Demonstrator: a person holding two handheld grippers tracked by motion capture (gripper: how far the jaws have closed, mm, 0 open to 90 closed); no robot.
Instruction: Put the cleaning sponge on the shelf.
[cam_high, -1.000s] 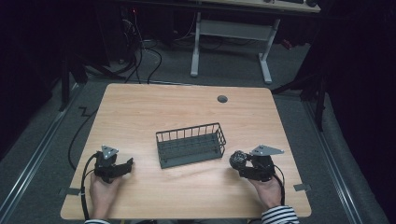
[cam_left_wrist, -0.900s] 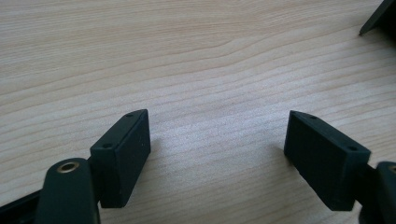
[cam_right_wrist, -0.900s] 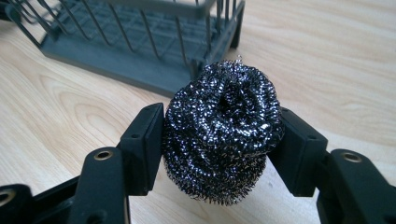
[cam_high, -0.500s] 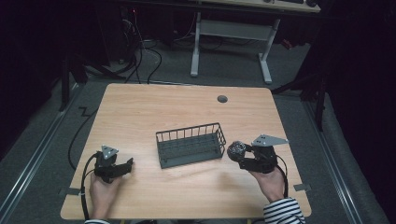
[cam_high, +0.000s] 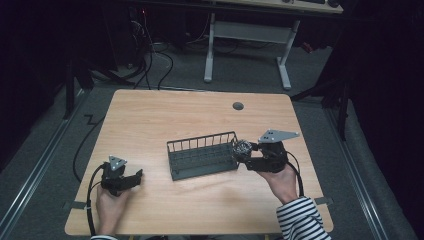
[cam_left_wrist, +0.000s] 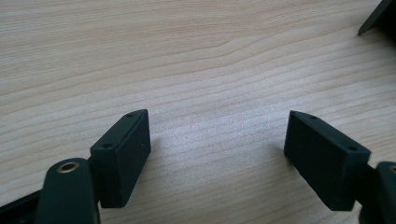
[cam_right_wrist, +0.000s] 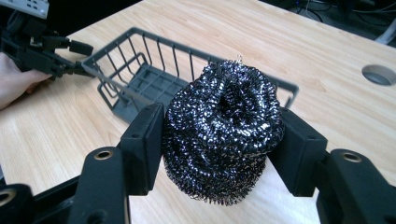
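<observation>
Right hand-held gripper (cam_right_wrist: 219, 140) clenches the dark steel-wool scouring ball (cam_right_wrist: 222, 133) beside the grey wire basket (cam_high: 202, 155); left hand-held gripper (cam_left_wrist: 217, 154), jaws released, frames bare wooden table (cam_left_wrist: 196, 56).

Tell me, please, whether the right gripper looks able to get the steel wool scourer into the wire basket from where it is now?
Probably yes. The right gripper holds the scourer raised beside the basket at its near end; the basket's top is open and its inside looks empty, so nothing seems to bar the way.

A wooden table (cam_high: 150, 120) with a round grommet (cam_high: 238, 106); behind it, a white-legged desk (cam_high: 245, 30).
</observation>
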